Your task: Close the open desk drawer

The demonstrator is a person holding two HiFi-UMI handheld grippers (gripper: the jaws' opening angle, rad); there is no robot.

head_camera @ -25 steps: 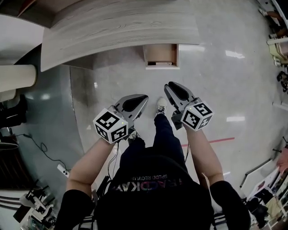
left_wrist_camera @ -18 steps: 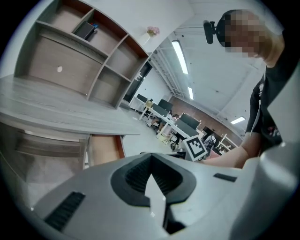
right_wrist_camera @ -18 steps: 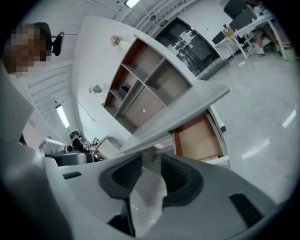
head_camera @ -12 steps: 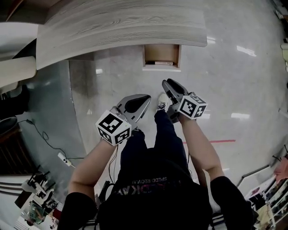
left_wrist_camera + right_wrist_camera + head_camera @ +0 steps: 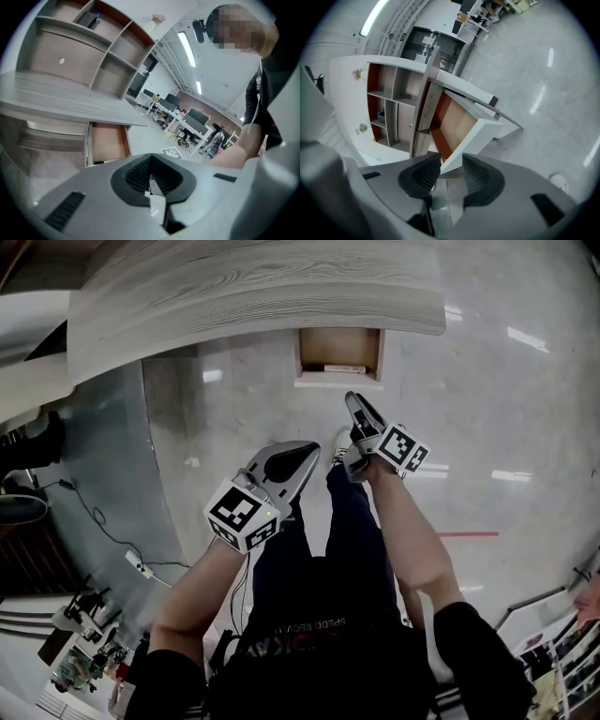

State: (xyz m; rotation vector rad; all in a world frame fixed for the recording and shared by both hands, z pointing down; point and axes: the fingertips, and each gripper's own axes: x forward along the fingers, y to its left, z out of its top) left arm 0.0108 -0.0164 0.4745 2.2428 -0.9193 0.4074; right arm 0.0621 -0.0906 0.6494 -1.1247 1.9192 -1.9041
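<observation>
The open drawer (image 5: 339, 352) juts out from under the grey wood desk top (image 5: 253, 287), its white front (image 5: 339, 381) toward me and its brown floor bare but for a thin strip at the front. My right gripper (image 5: 352, 401) is rolled on its side just short of that front. Its jaws are opening, and the white front (image 5: 473, 136) shows in the gap beyond the pads (image 5: 423, 174), which do not touch it. My left gripper (image 5: 309, 452) hangs lower left over the floor, shut and empty, with the drawer (image 5: 108, 143) ahead of it.
My legs and a white shoe (image 5: 337, 451) stand on the glossy floor below the drawer. A power strip (image 5: 136, 563) and cable lie at the left. A red line (image 5: 478, 533) crosses the floor at the right. A shelf unit (image 5: 84, 42) rises behind the desk.
My right gripper has moved up the picture toward the drawer front, rolled onto its side and spread its jaws. The left gripper has shifted only a little.
</observation>
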